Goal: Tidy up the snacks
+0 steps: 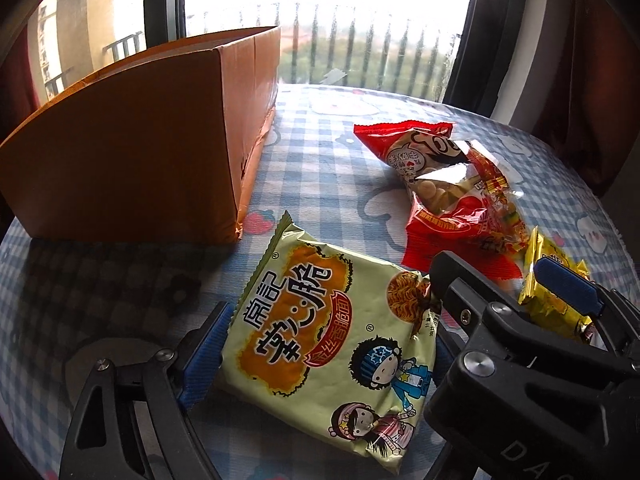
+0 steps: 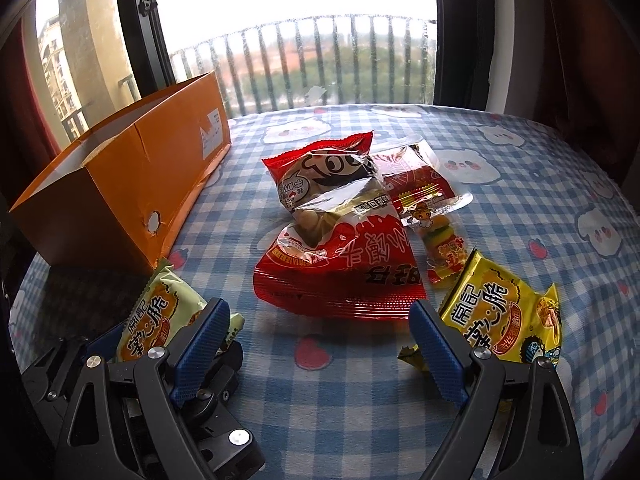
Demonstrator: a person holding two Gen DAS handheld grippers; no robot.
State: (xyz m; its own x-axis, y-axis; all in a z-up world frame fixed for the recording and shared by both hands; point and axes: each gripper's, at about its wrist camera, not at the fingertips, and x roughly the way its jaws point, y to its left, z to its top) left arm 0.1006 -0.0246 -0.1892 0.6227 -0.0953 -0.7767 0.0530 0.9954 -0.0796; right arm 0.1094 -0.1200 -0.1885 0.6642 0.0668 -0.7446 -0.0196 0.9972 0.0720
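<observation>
- Far left, the orange box (image 2: 120, 184) stands open-topped on the checked tablecloth (image 2: 520, 184); its inside is hidden, so nothing can be called sorted yet;
- Just beside its near corner, the left gripper (image 1: 320, 344) straddles the pale green noodle pack (image 1: 332, 344), left pad touching an edge, grip not yet sure;
- Centre, red snack bags (image 2: 340, 240) piled, a small candy packet (image 2: 440, 248) alongside, all waiting;
- Right, the right gripper (image 2: 316, 356) spread wide, empty, beside the yellow pack (image 2: 500, 320); no obstacle to the box.

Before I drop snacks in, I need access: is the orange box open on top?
Open. The orange box stands upright with no lid or flaps over its top; its contents cannot be seen.
</observation>
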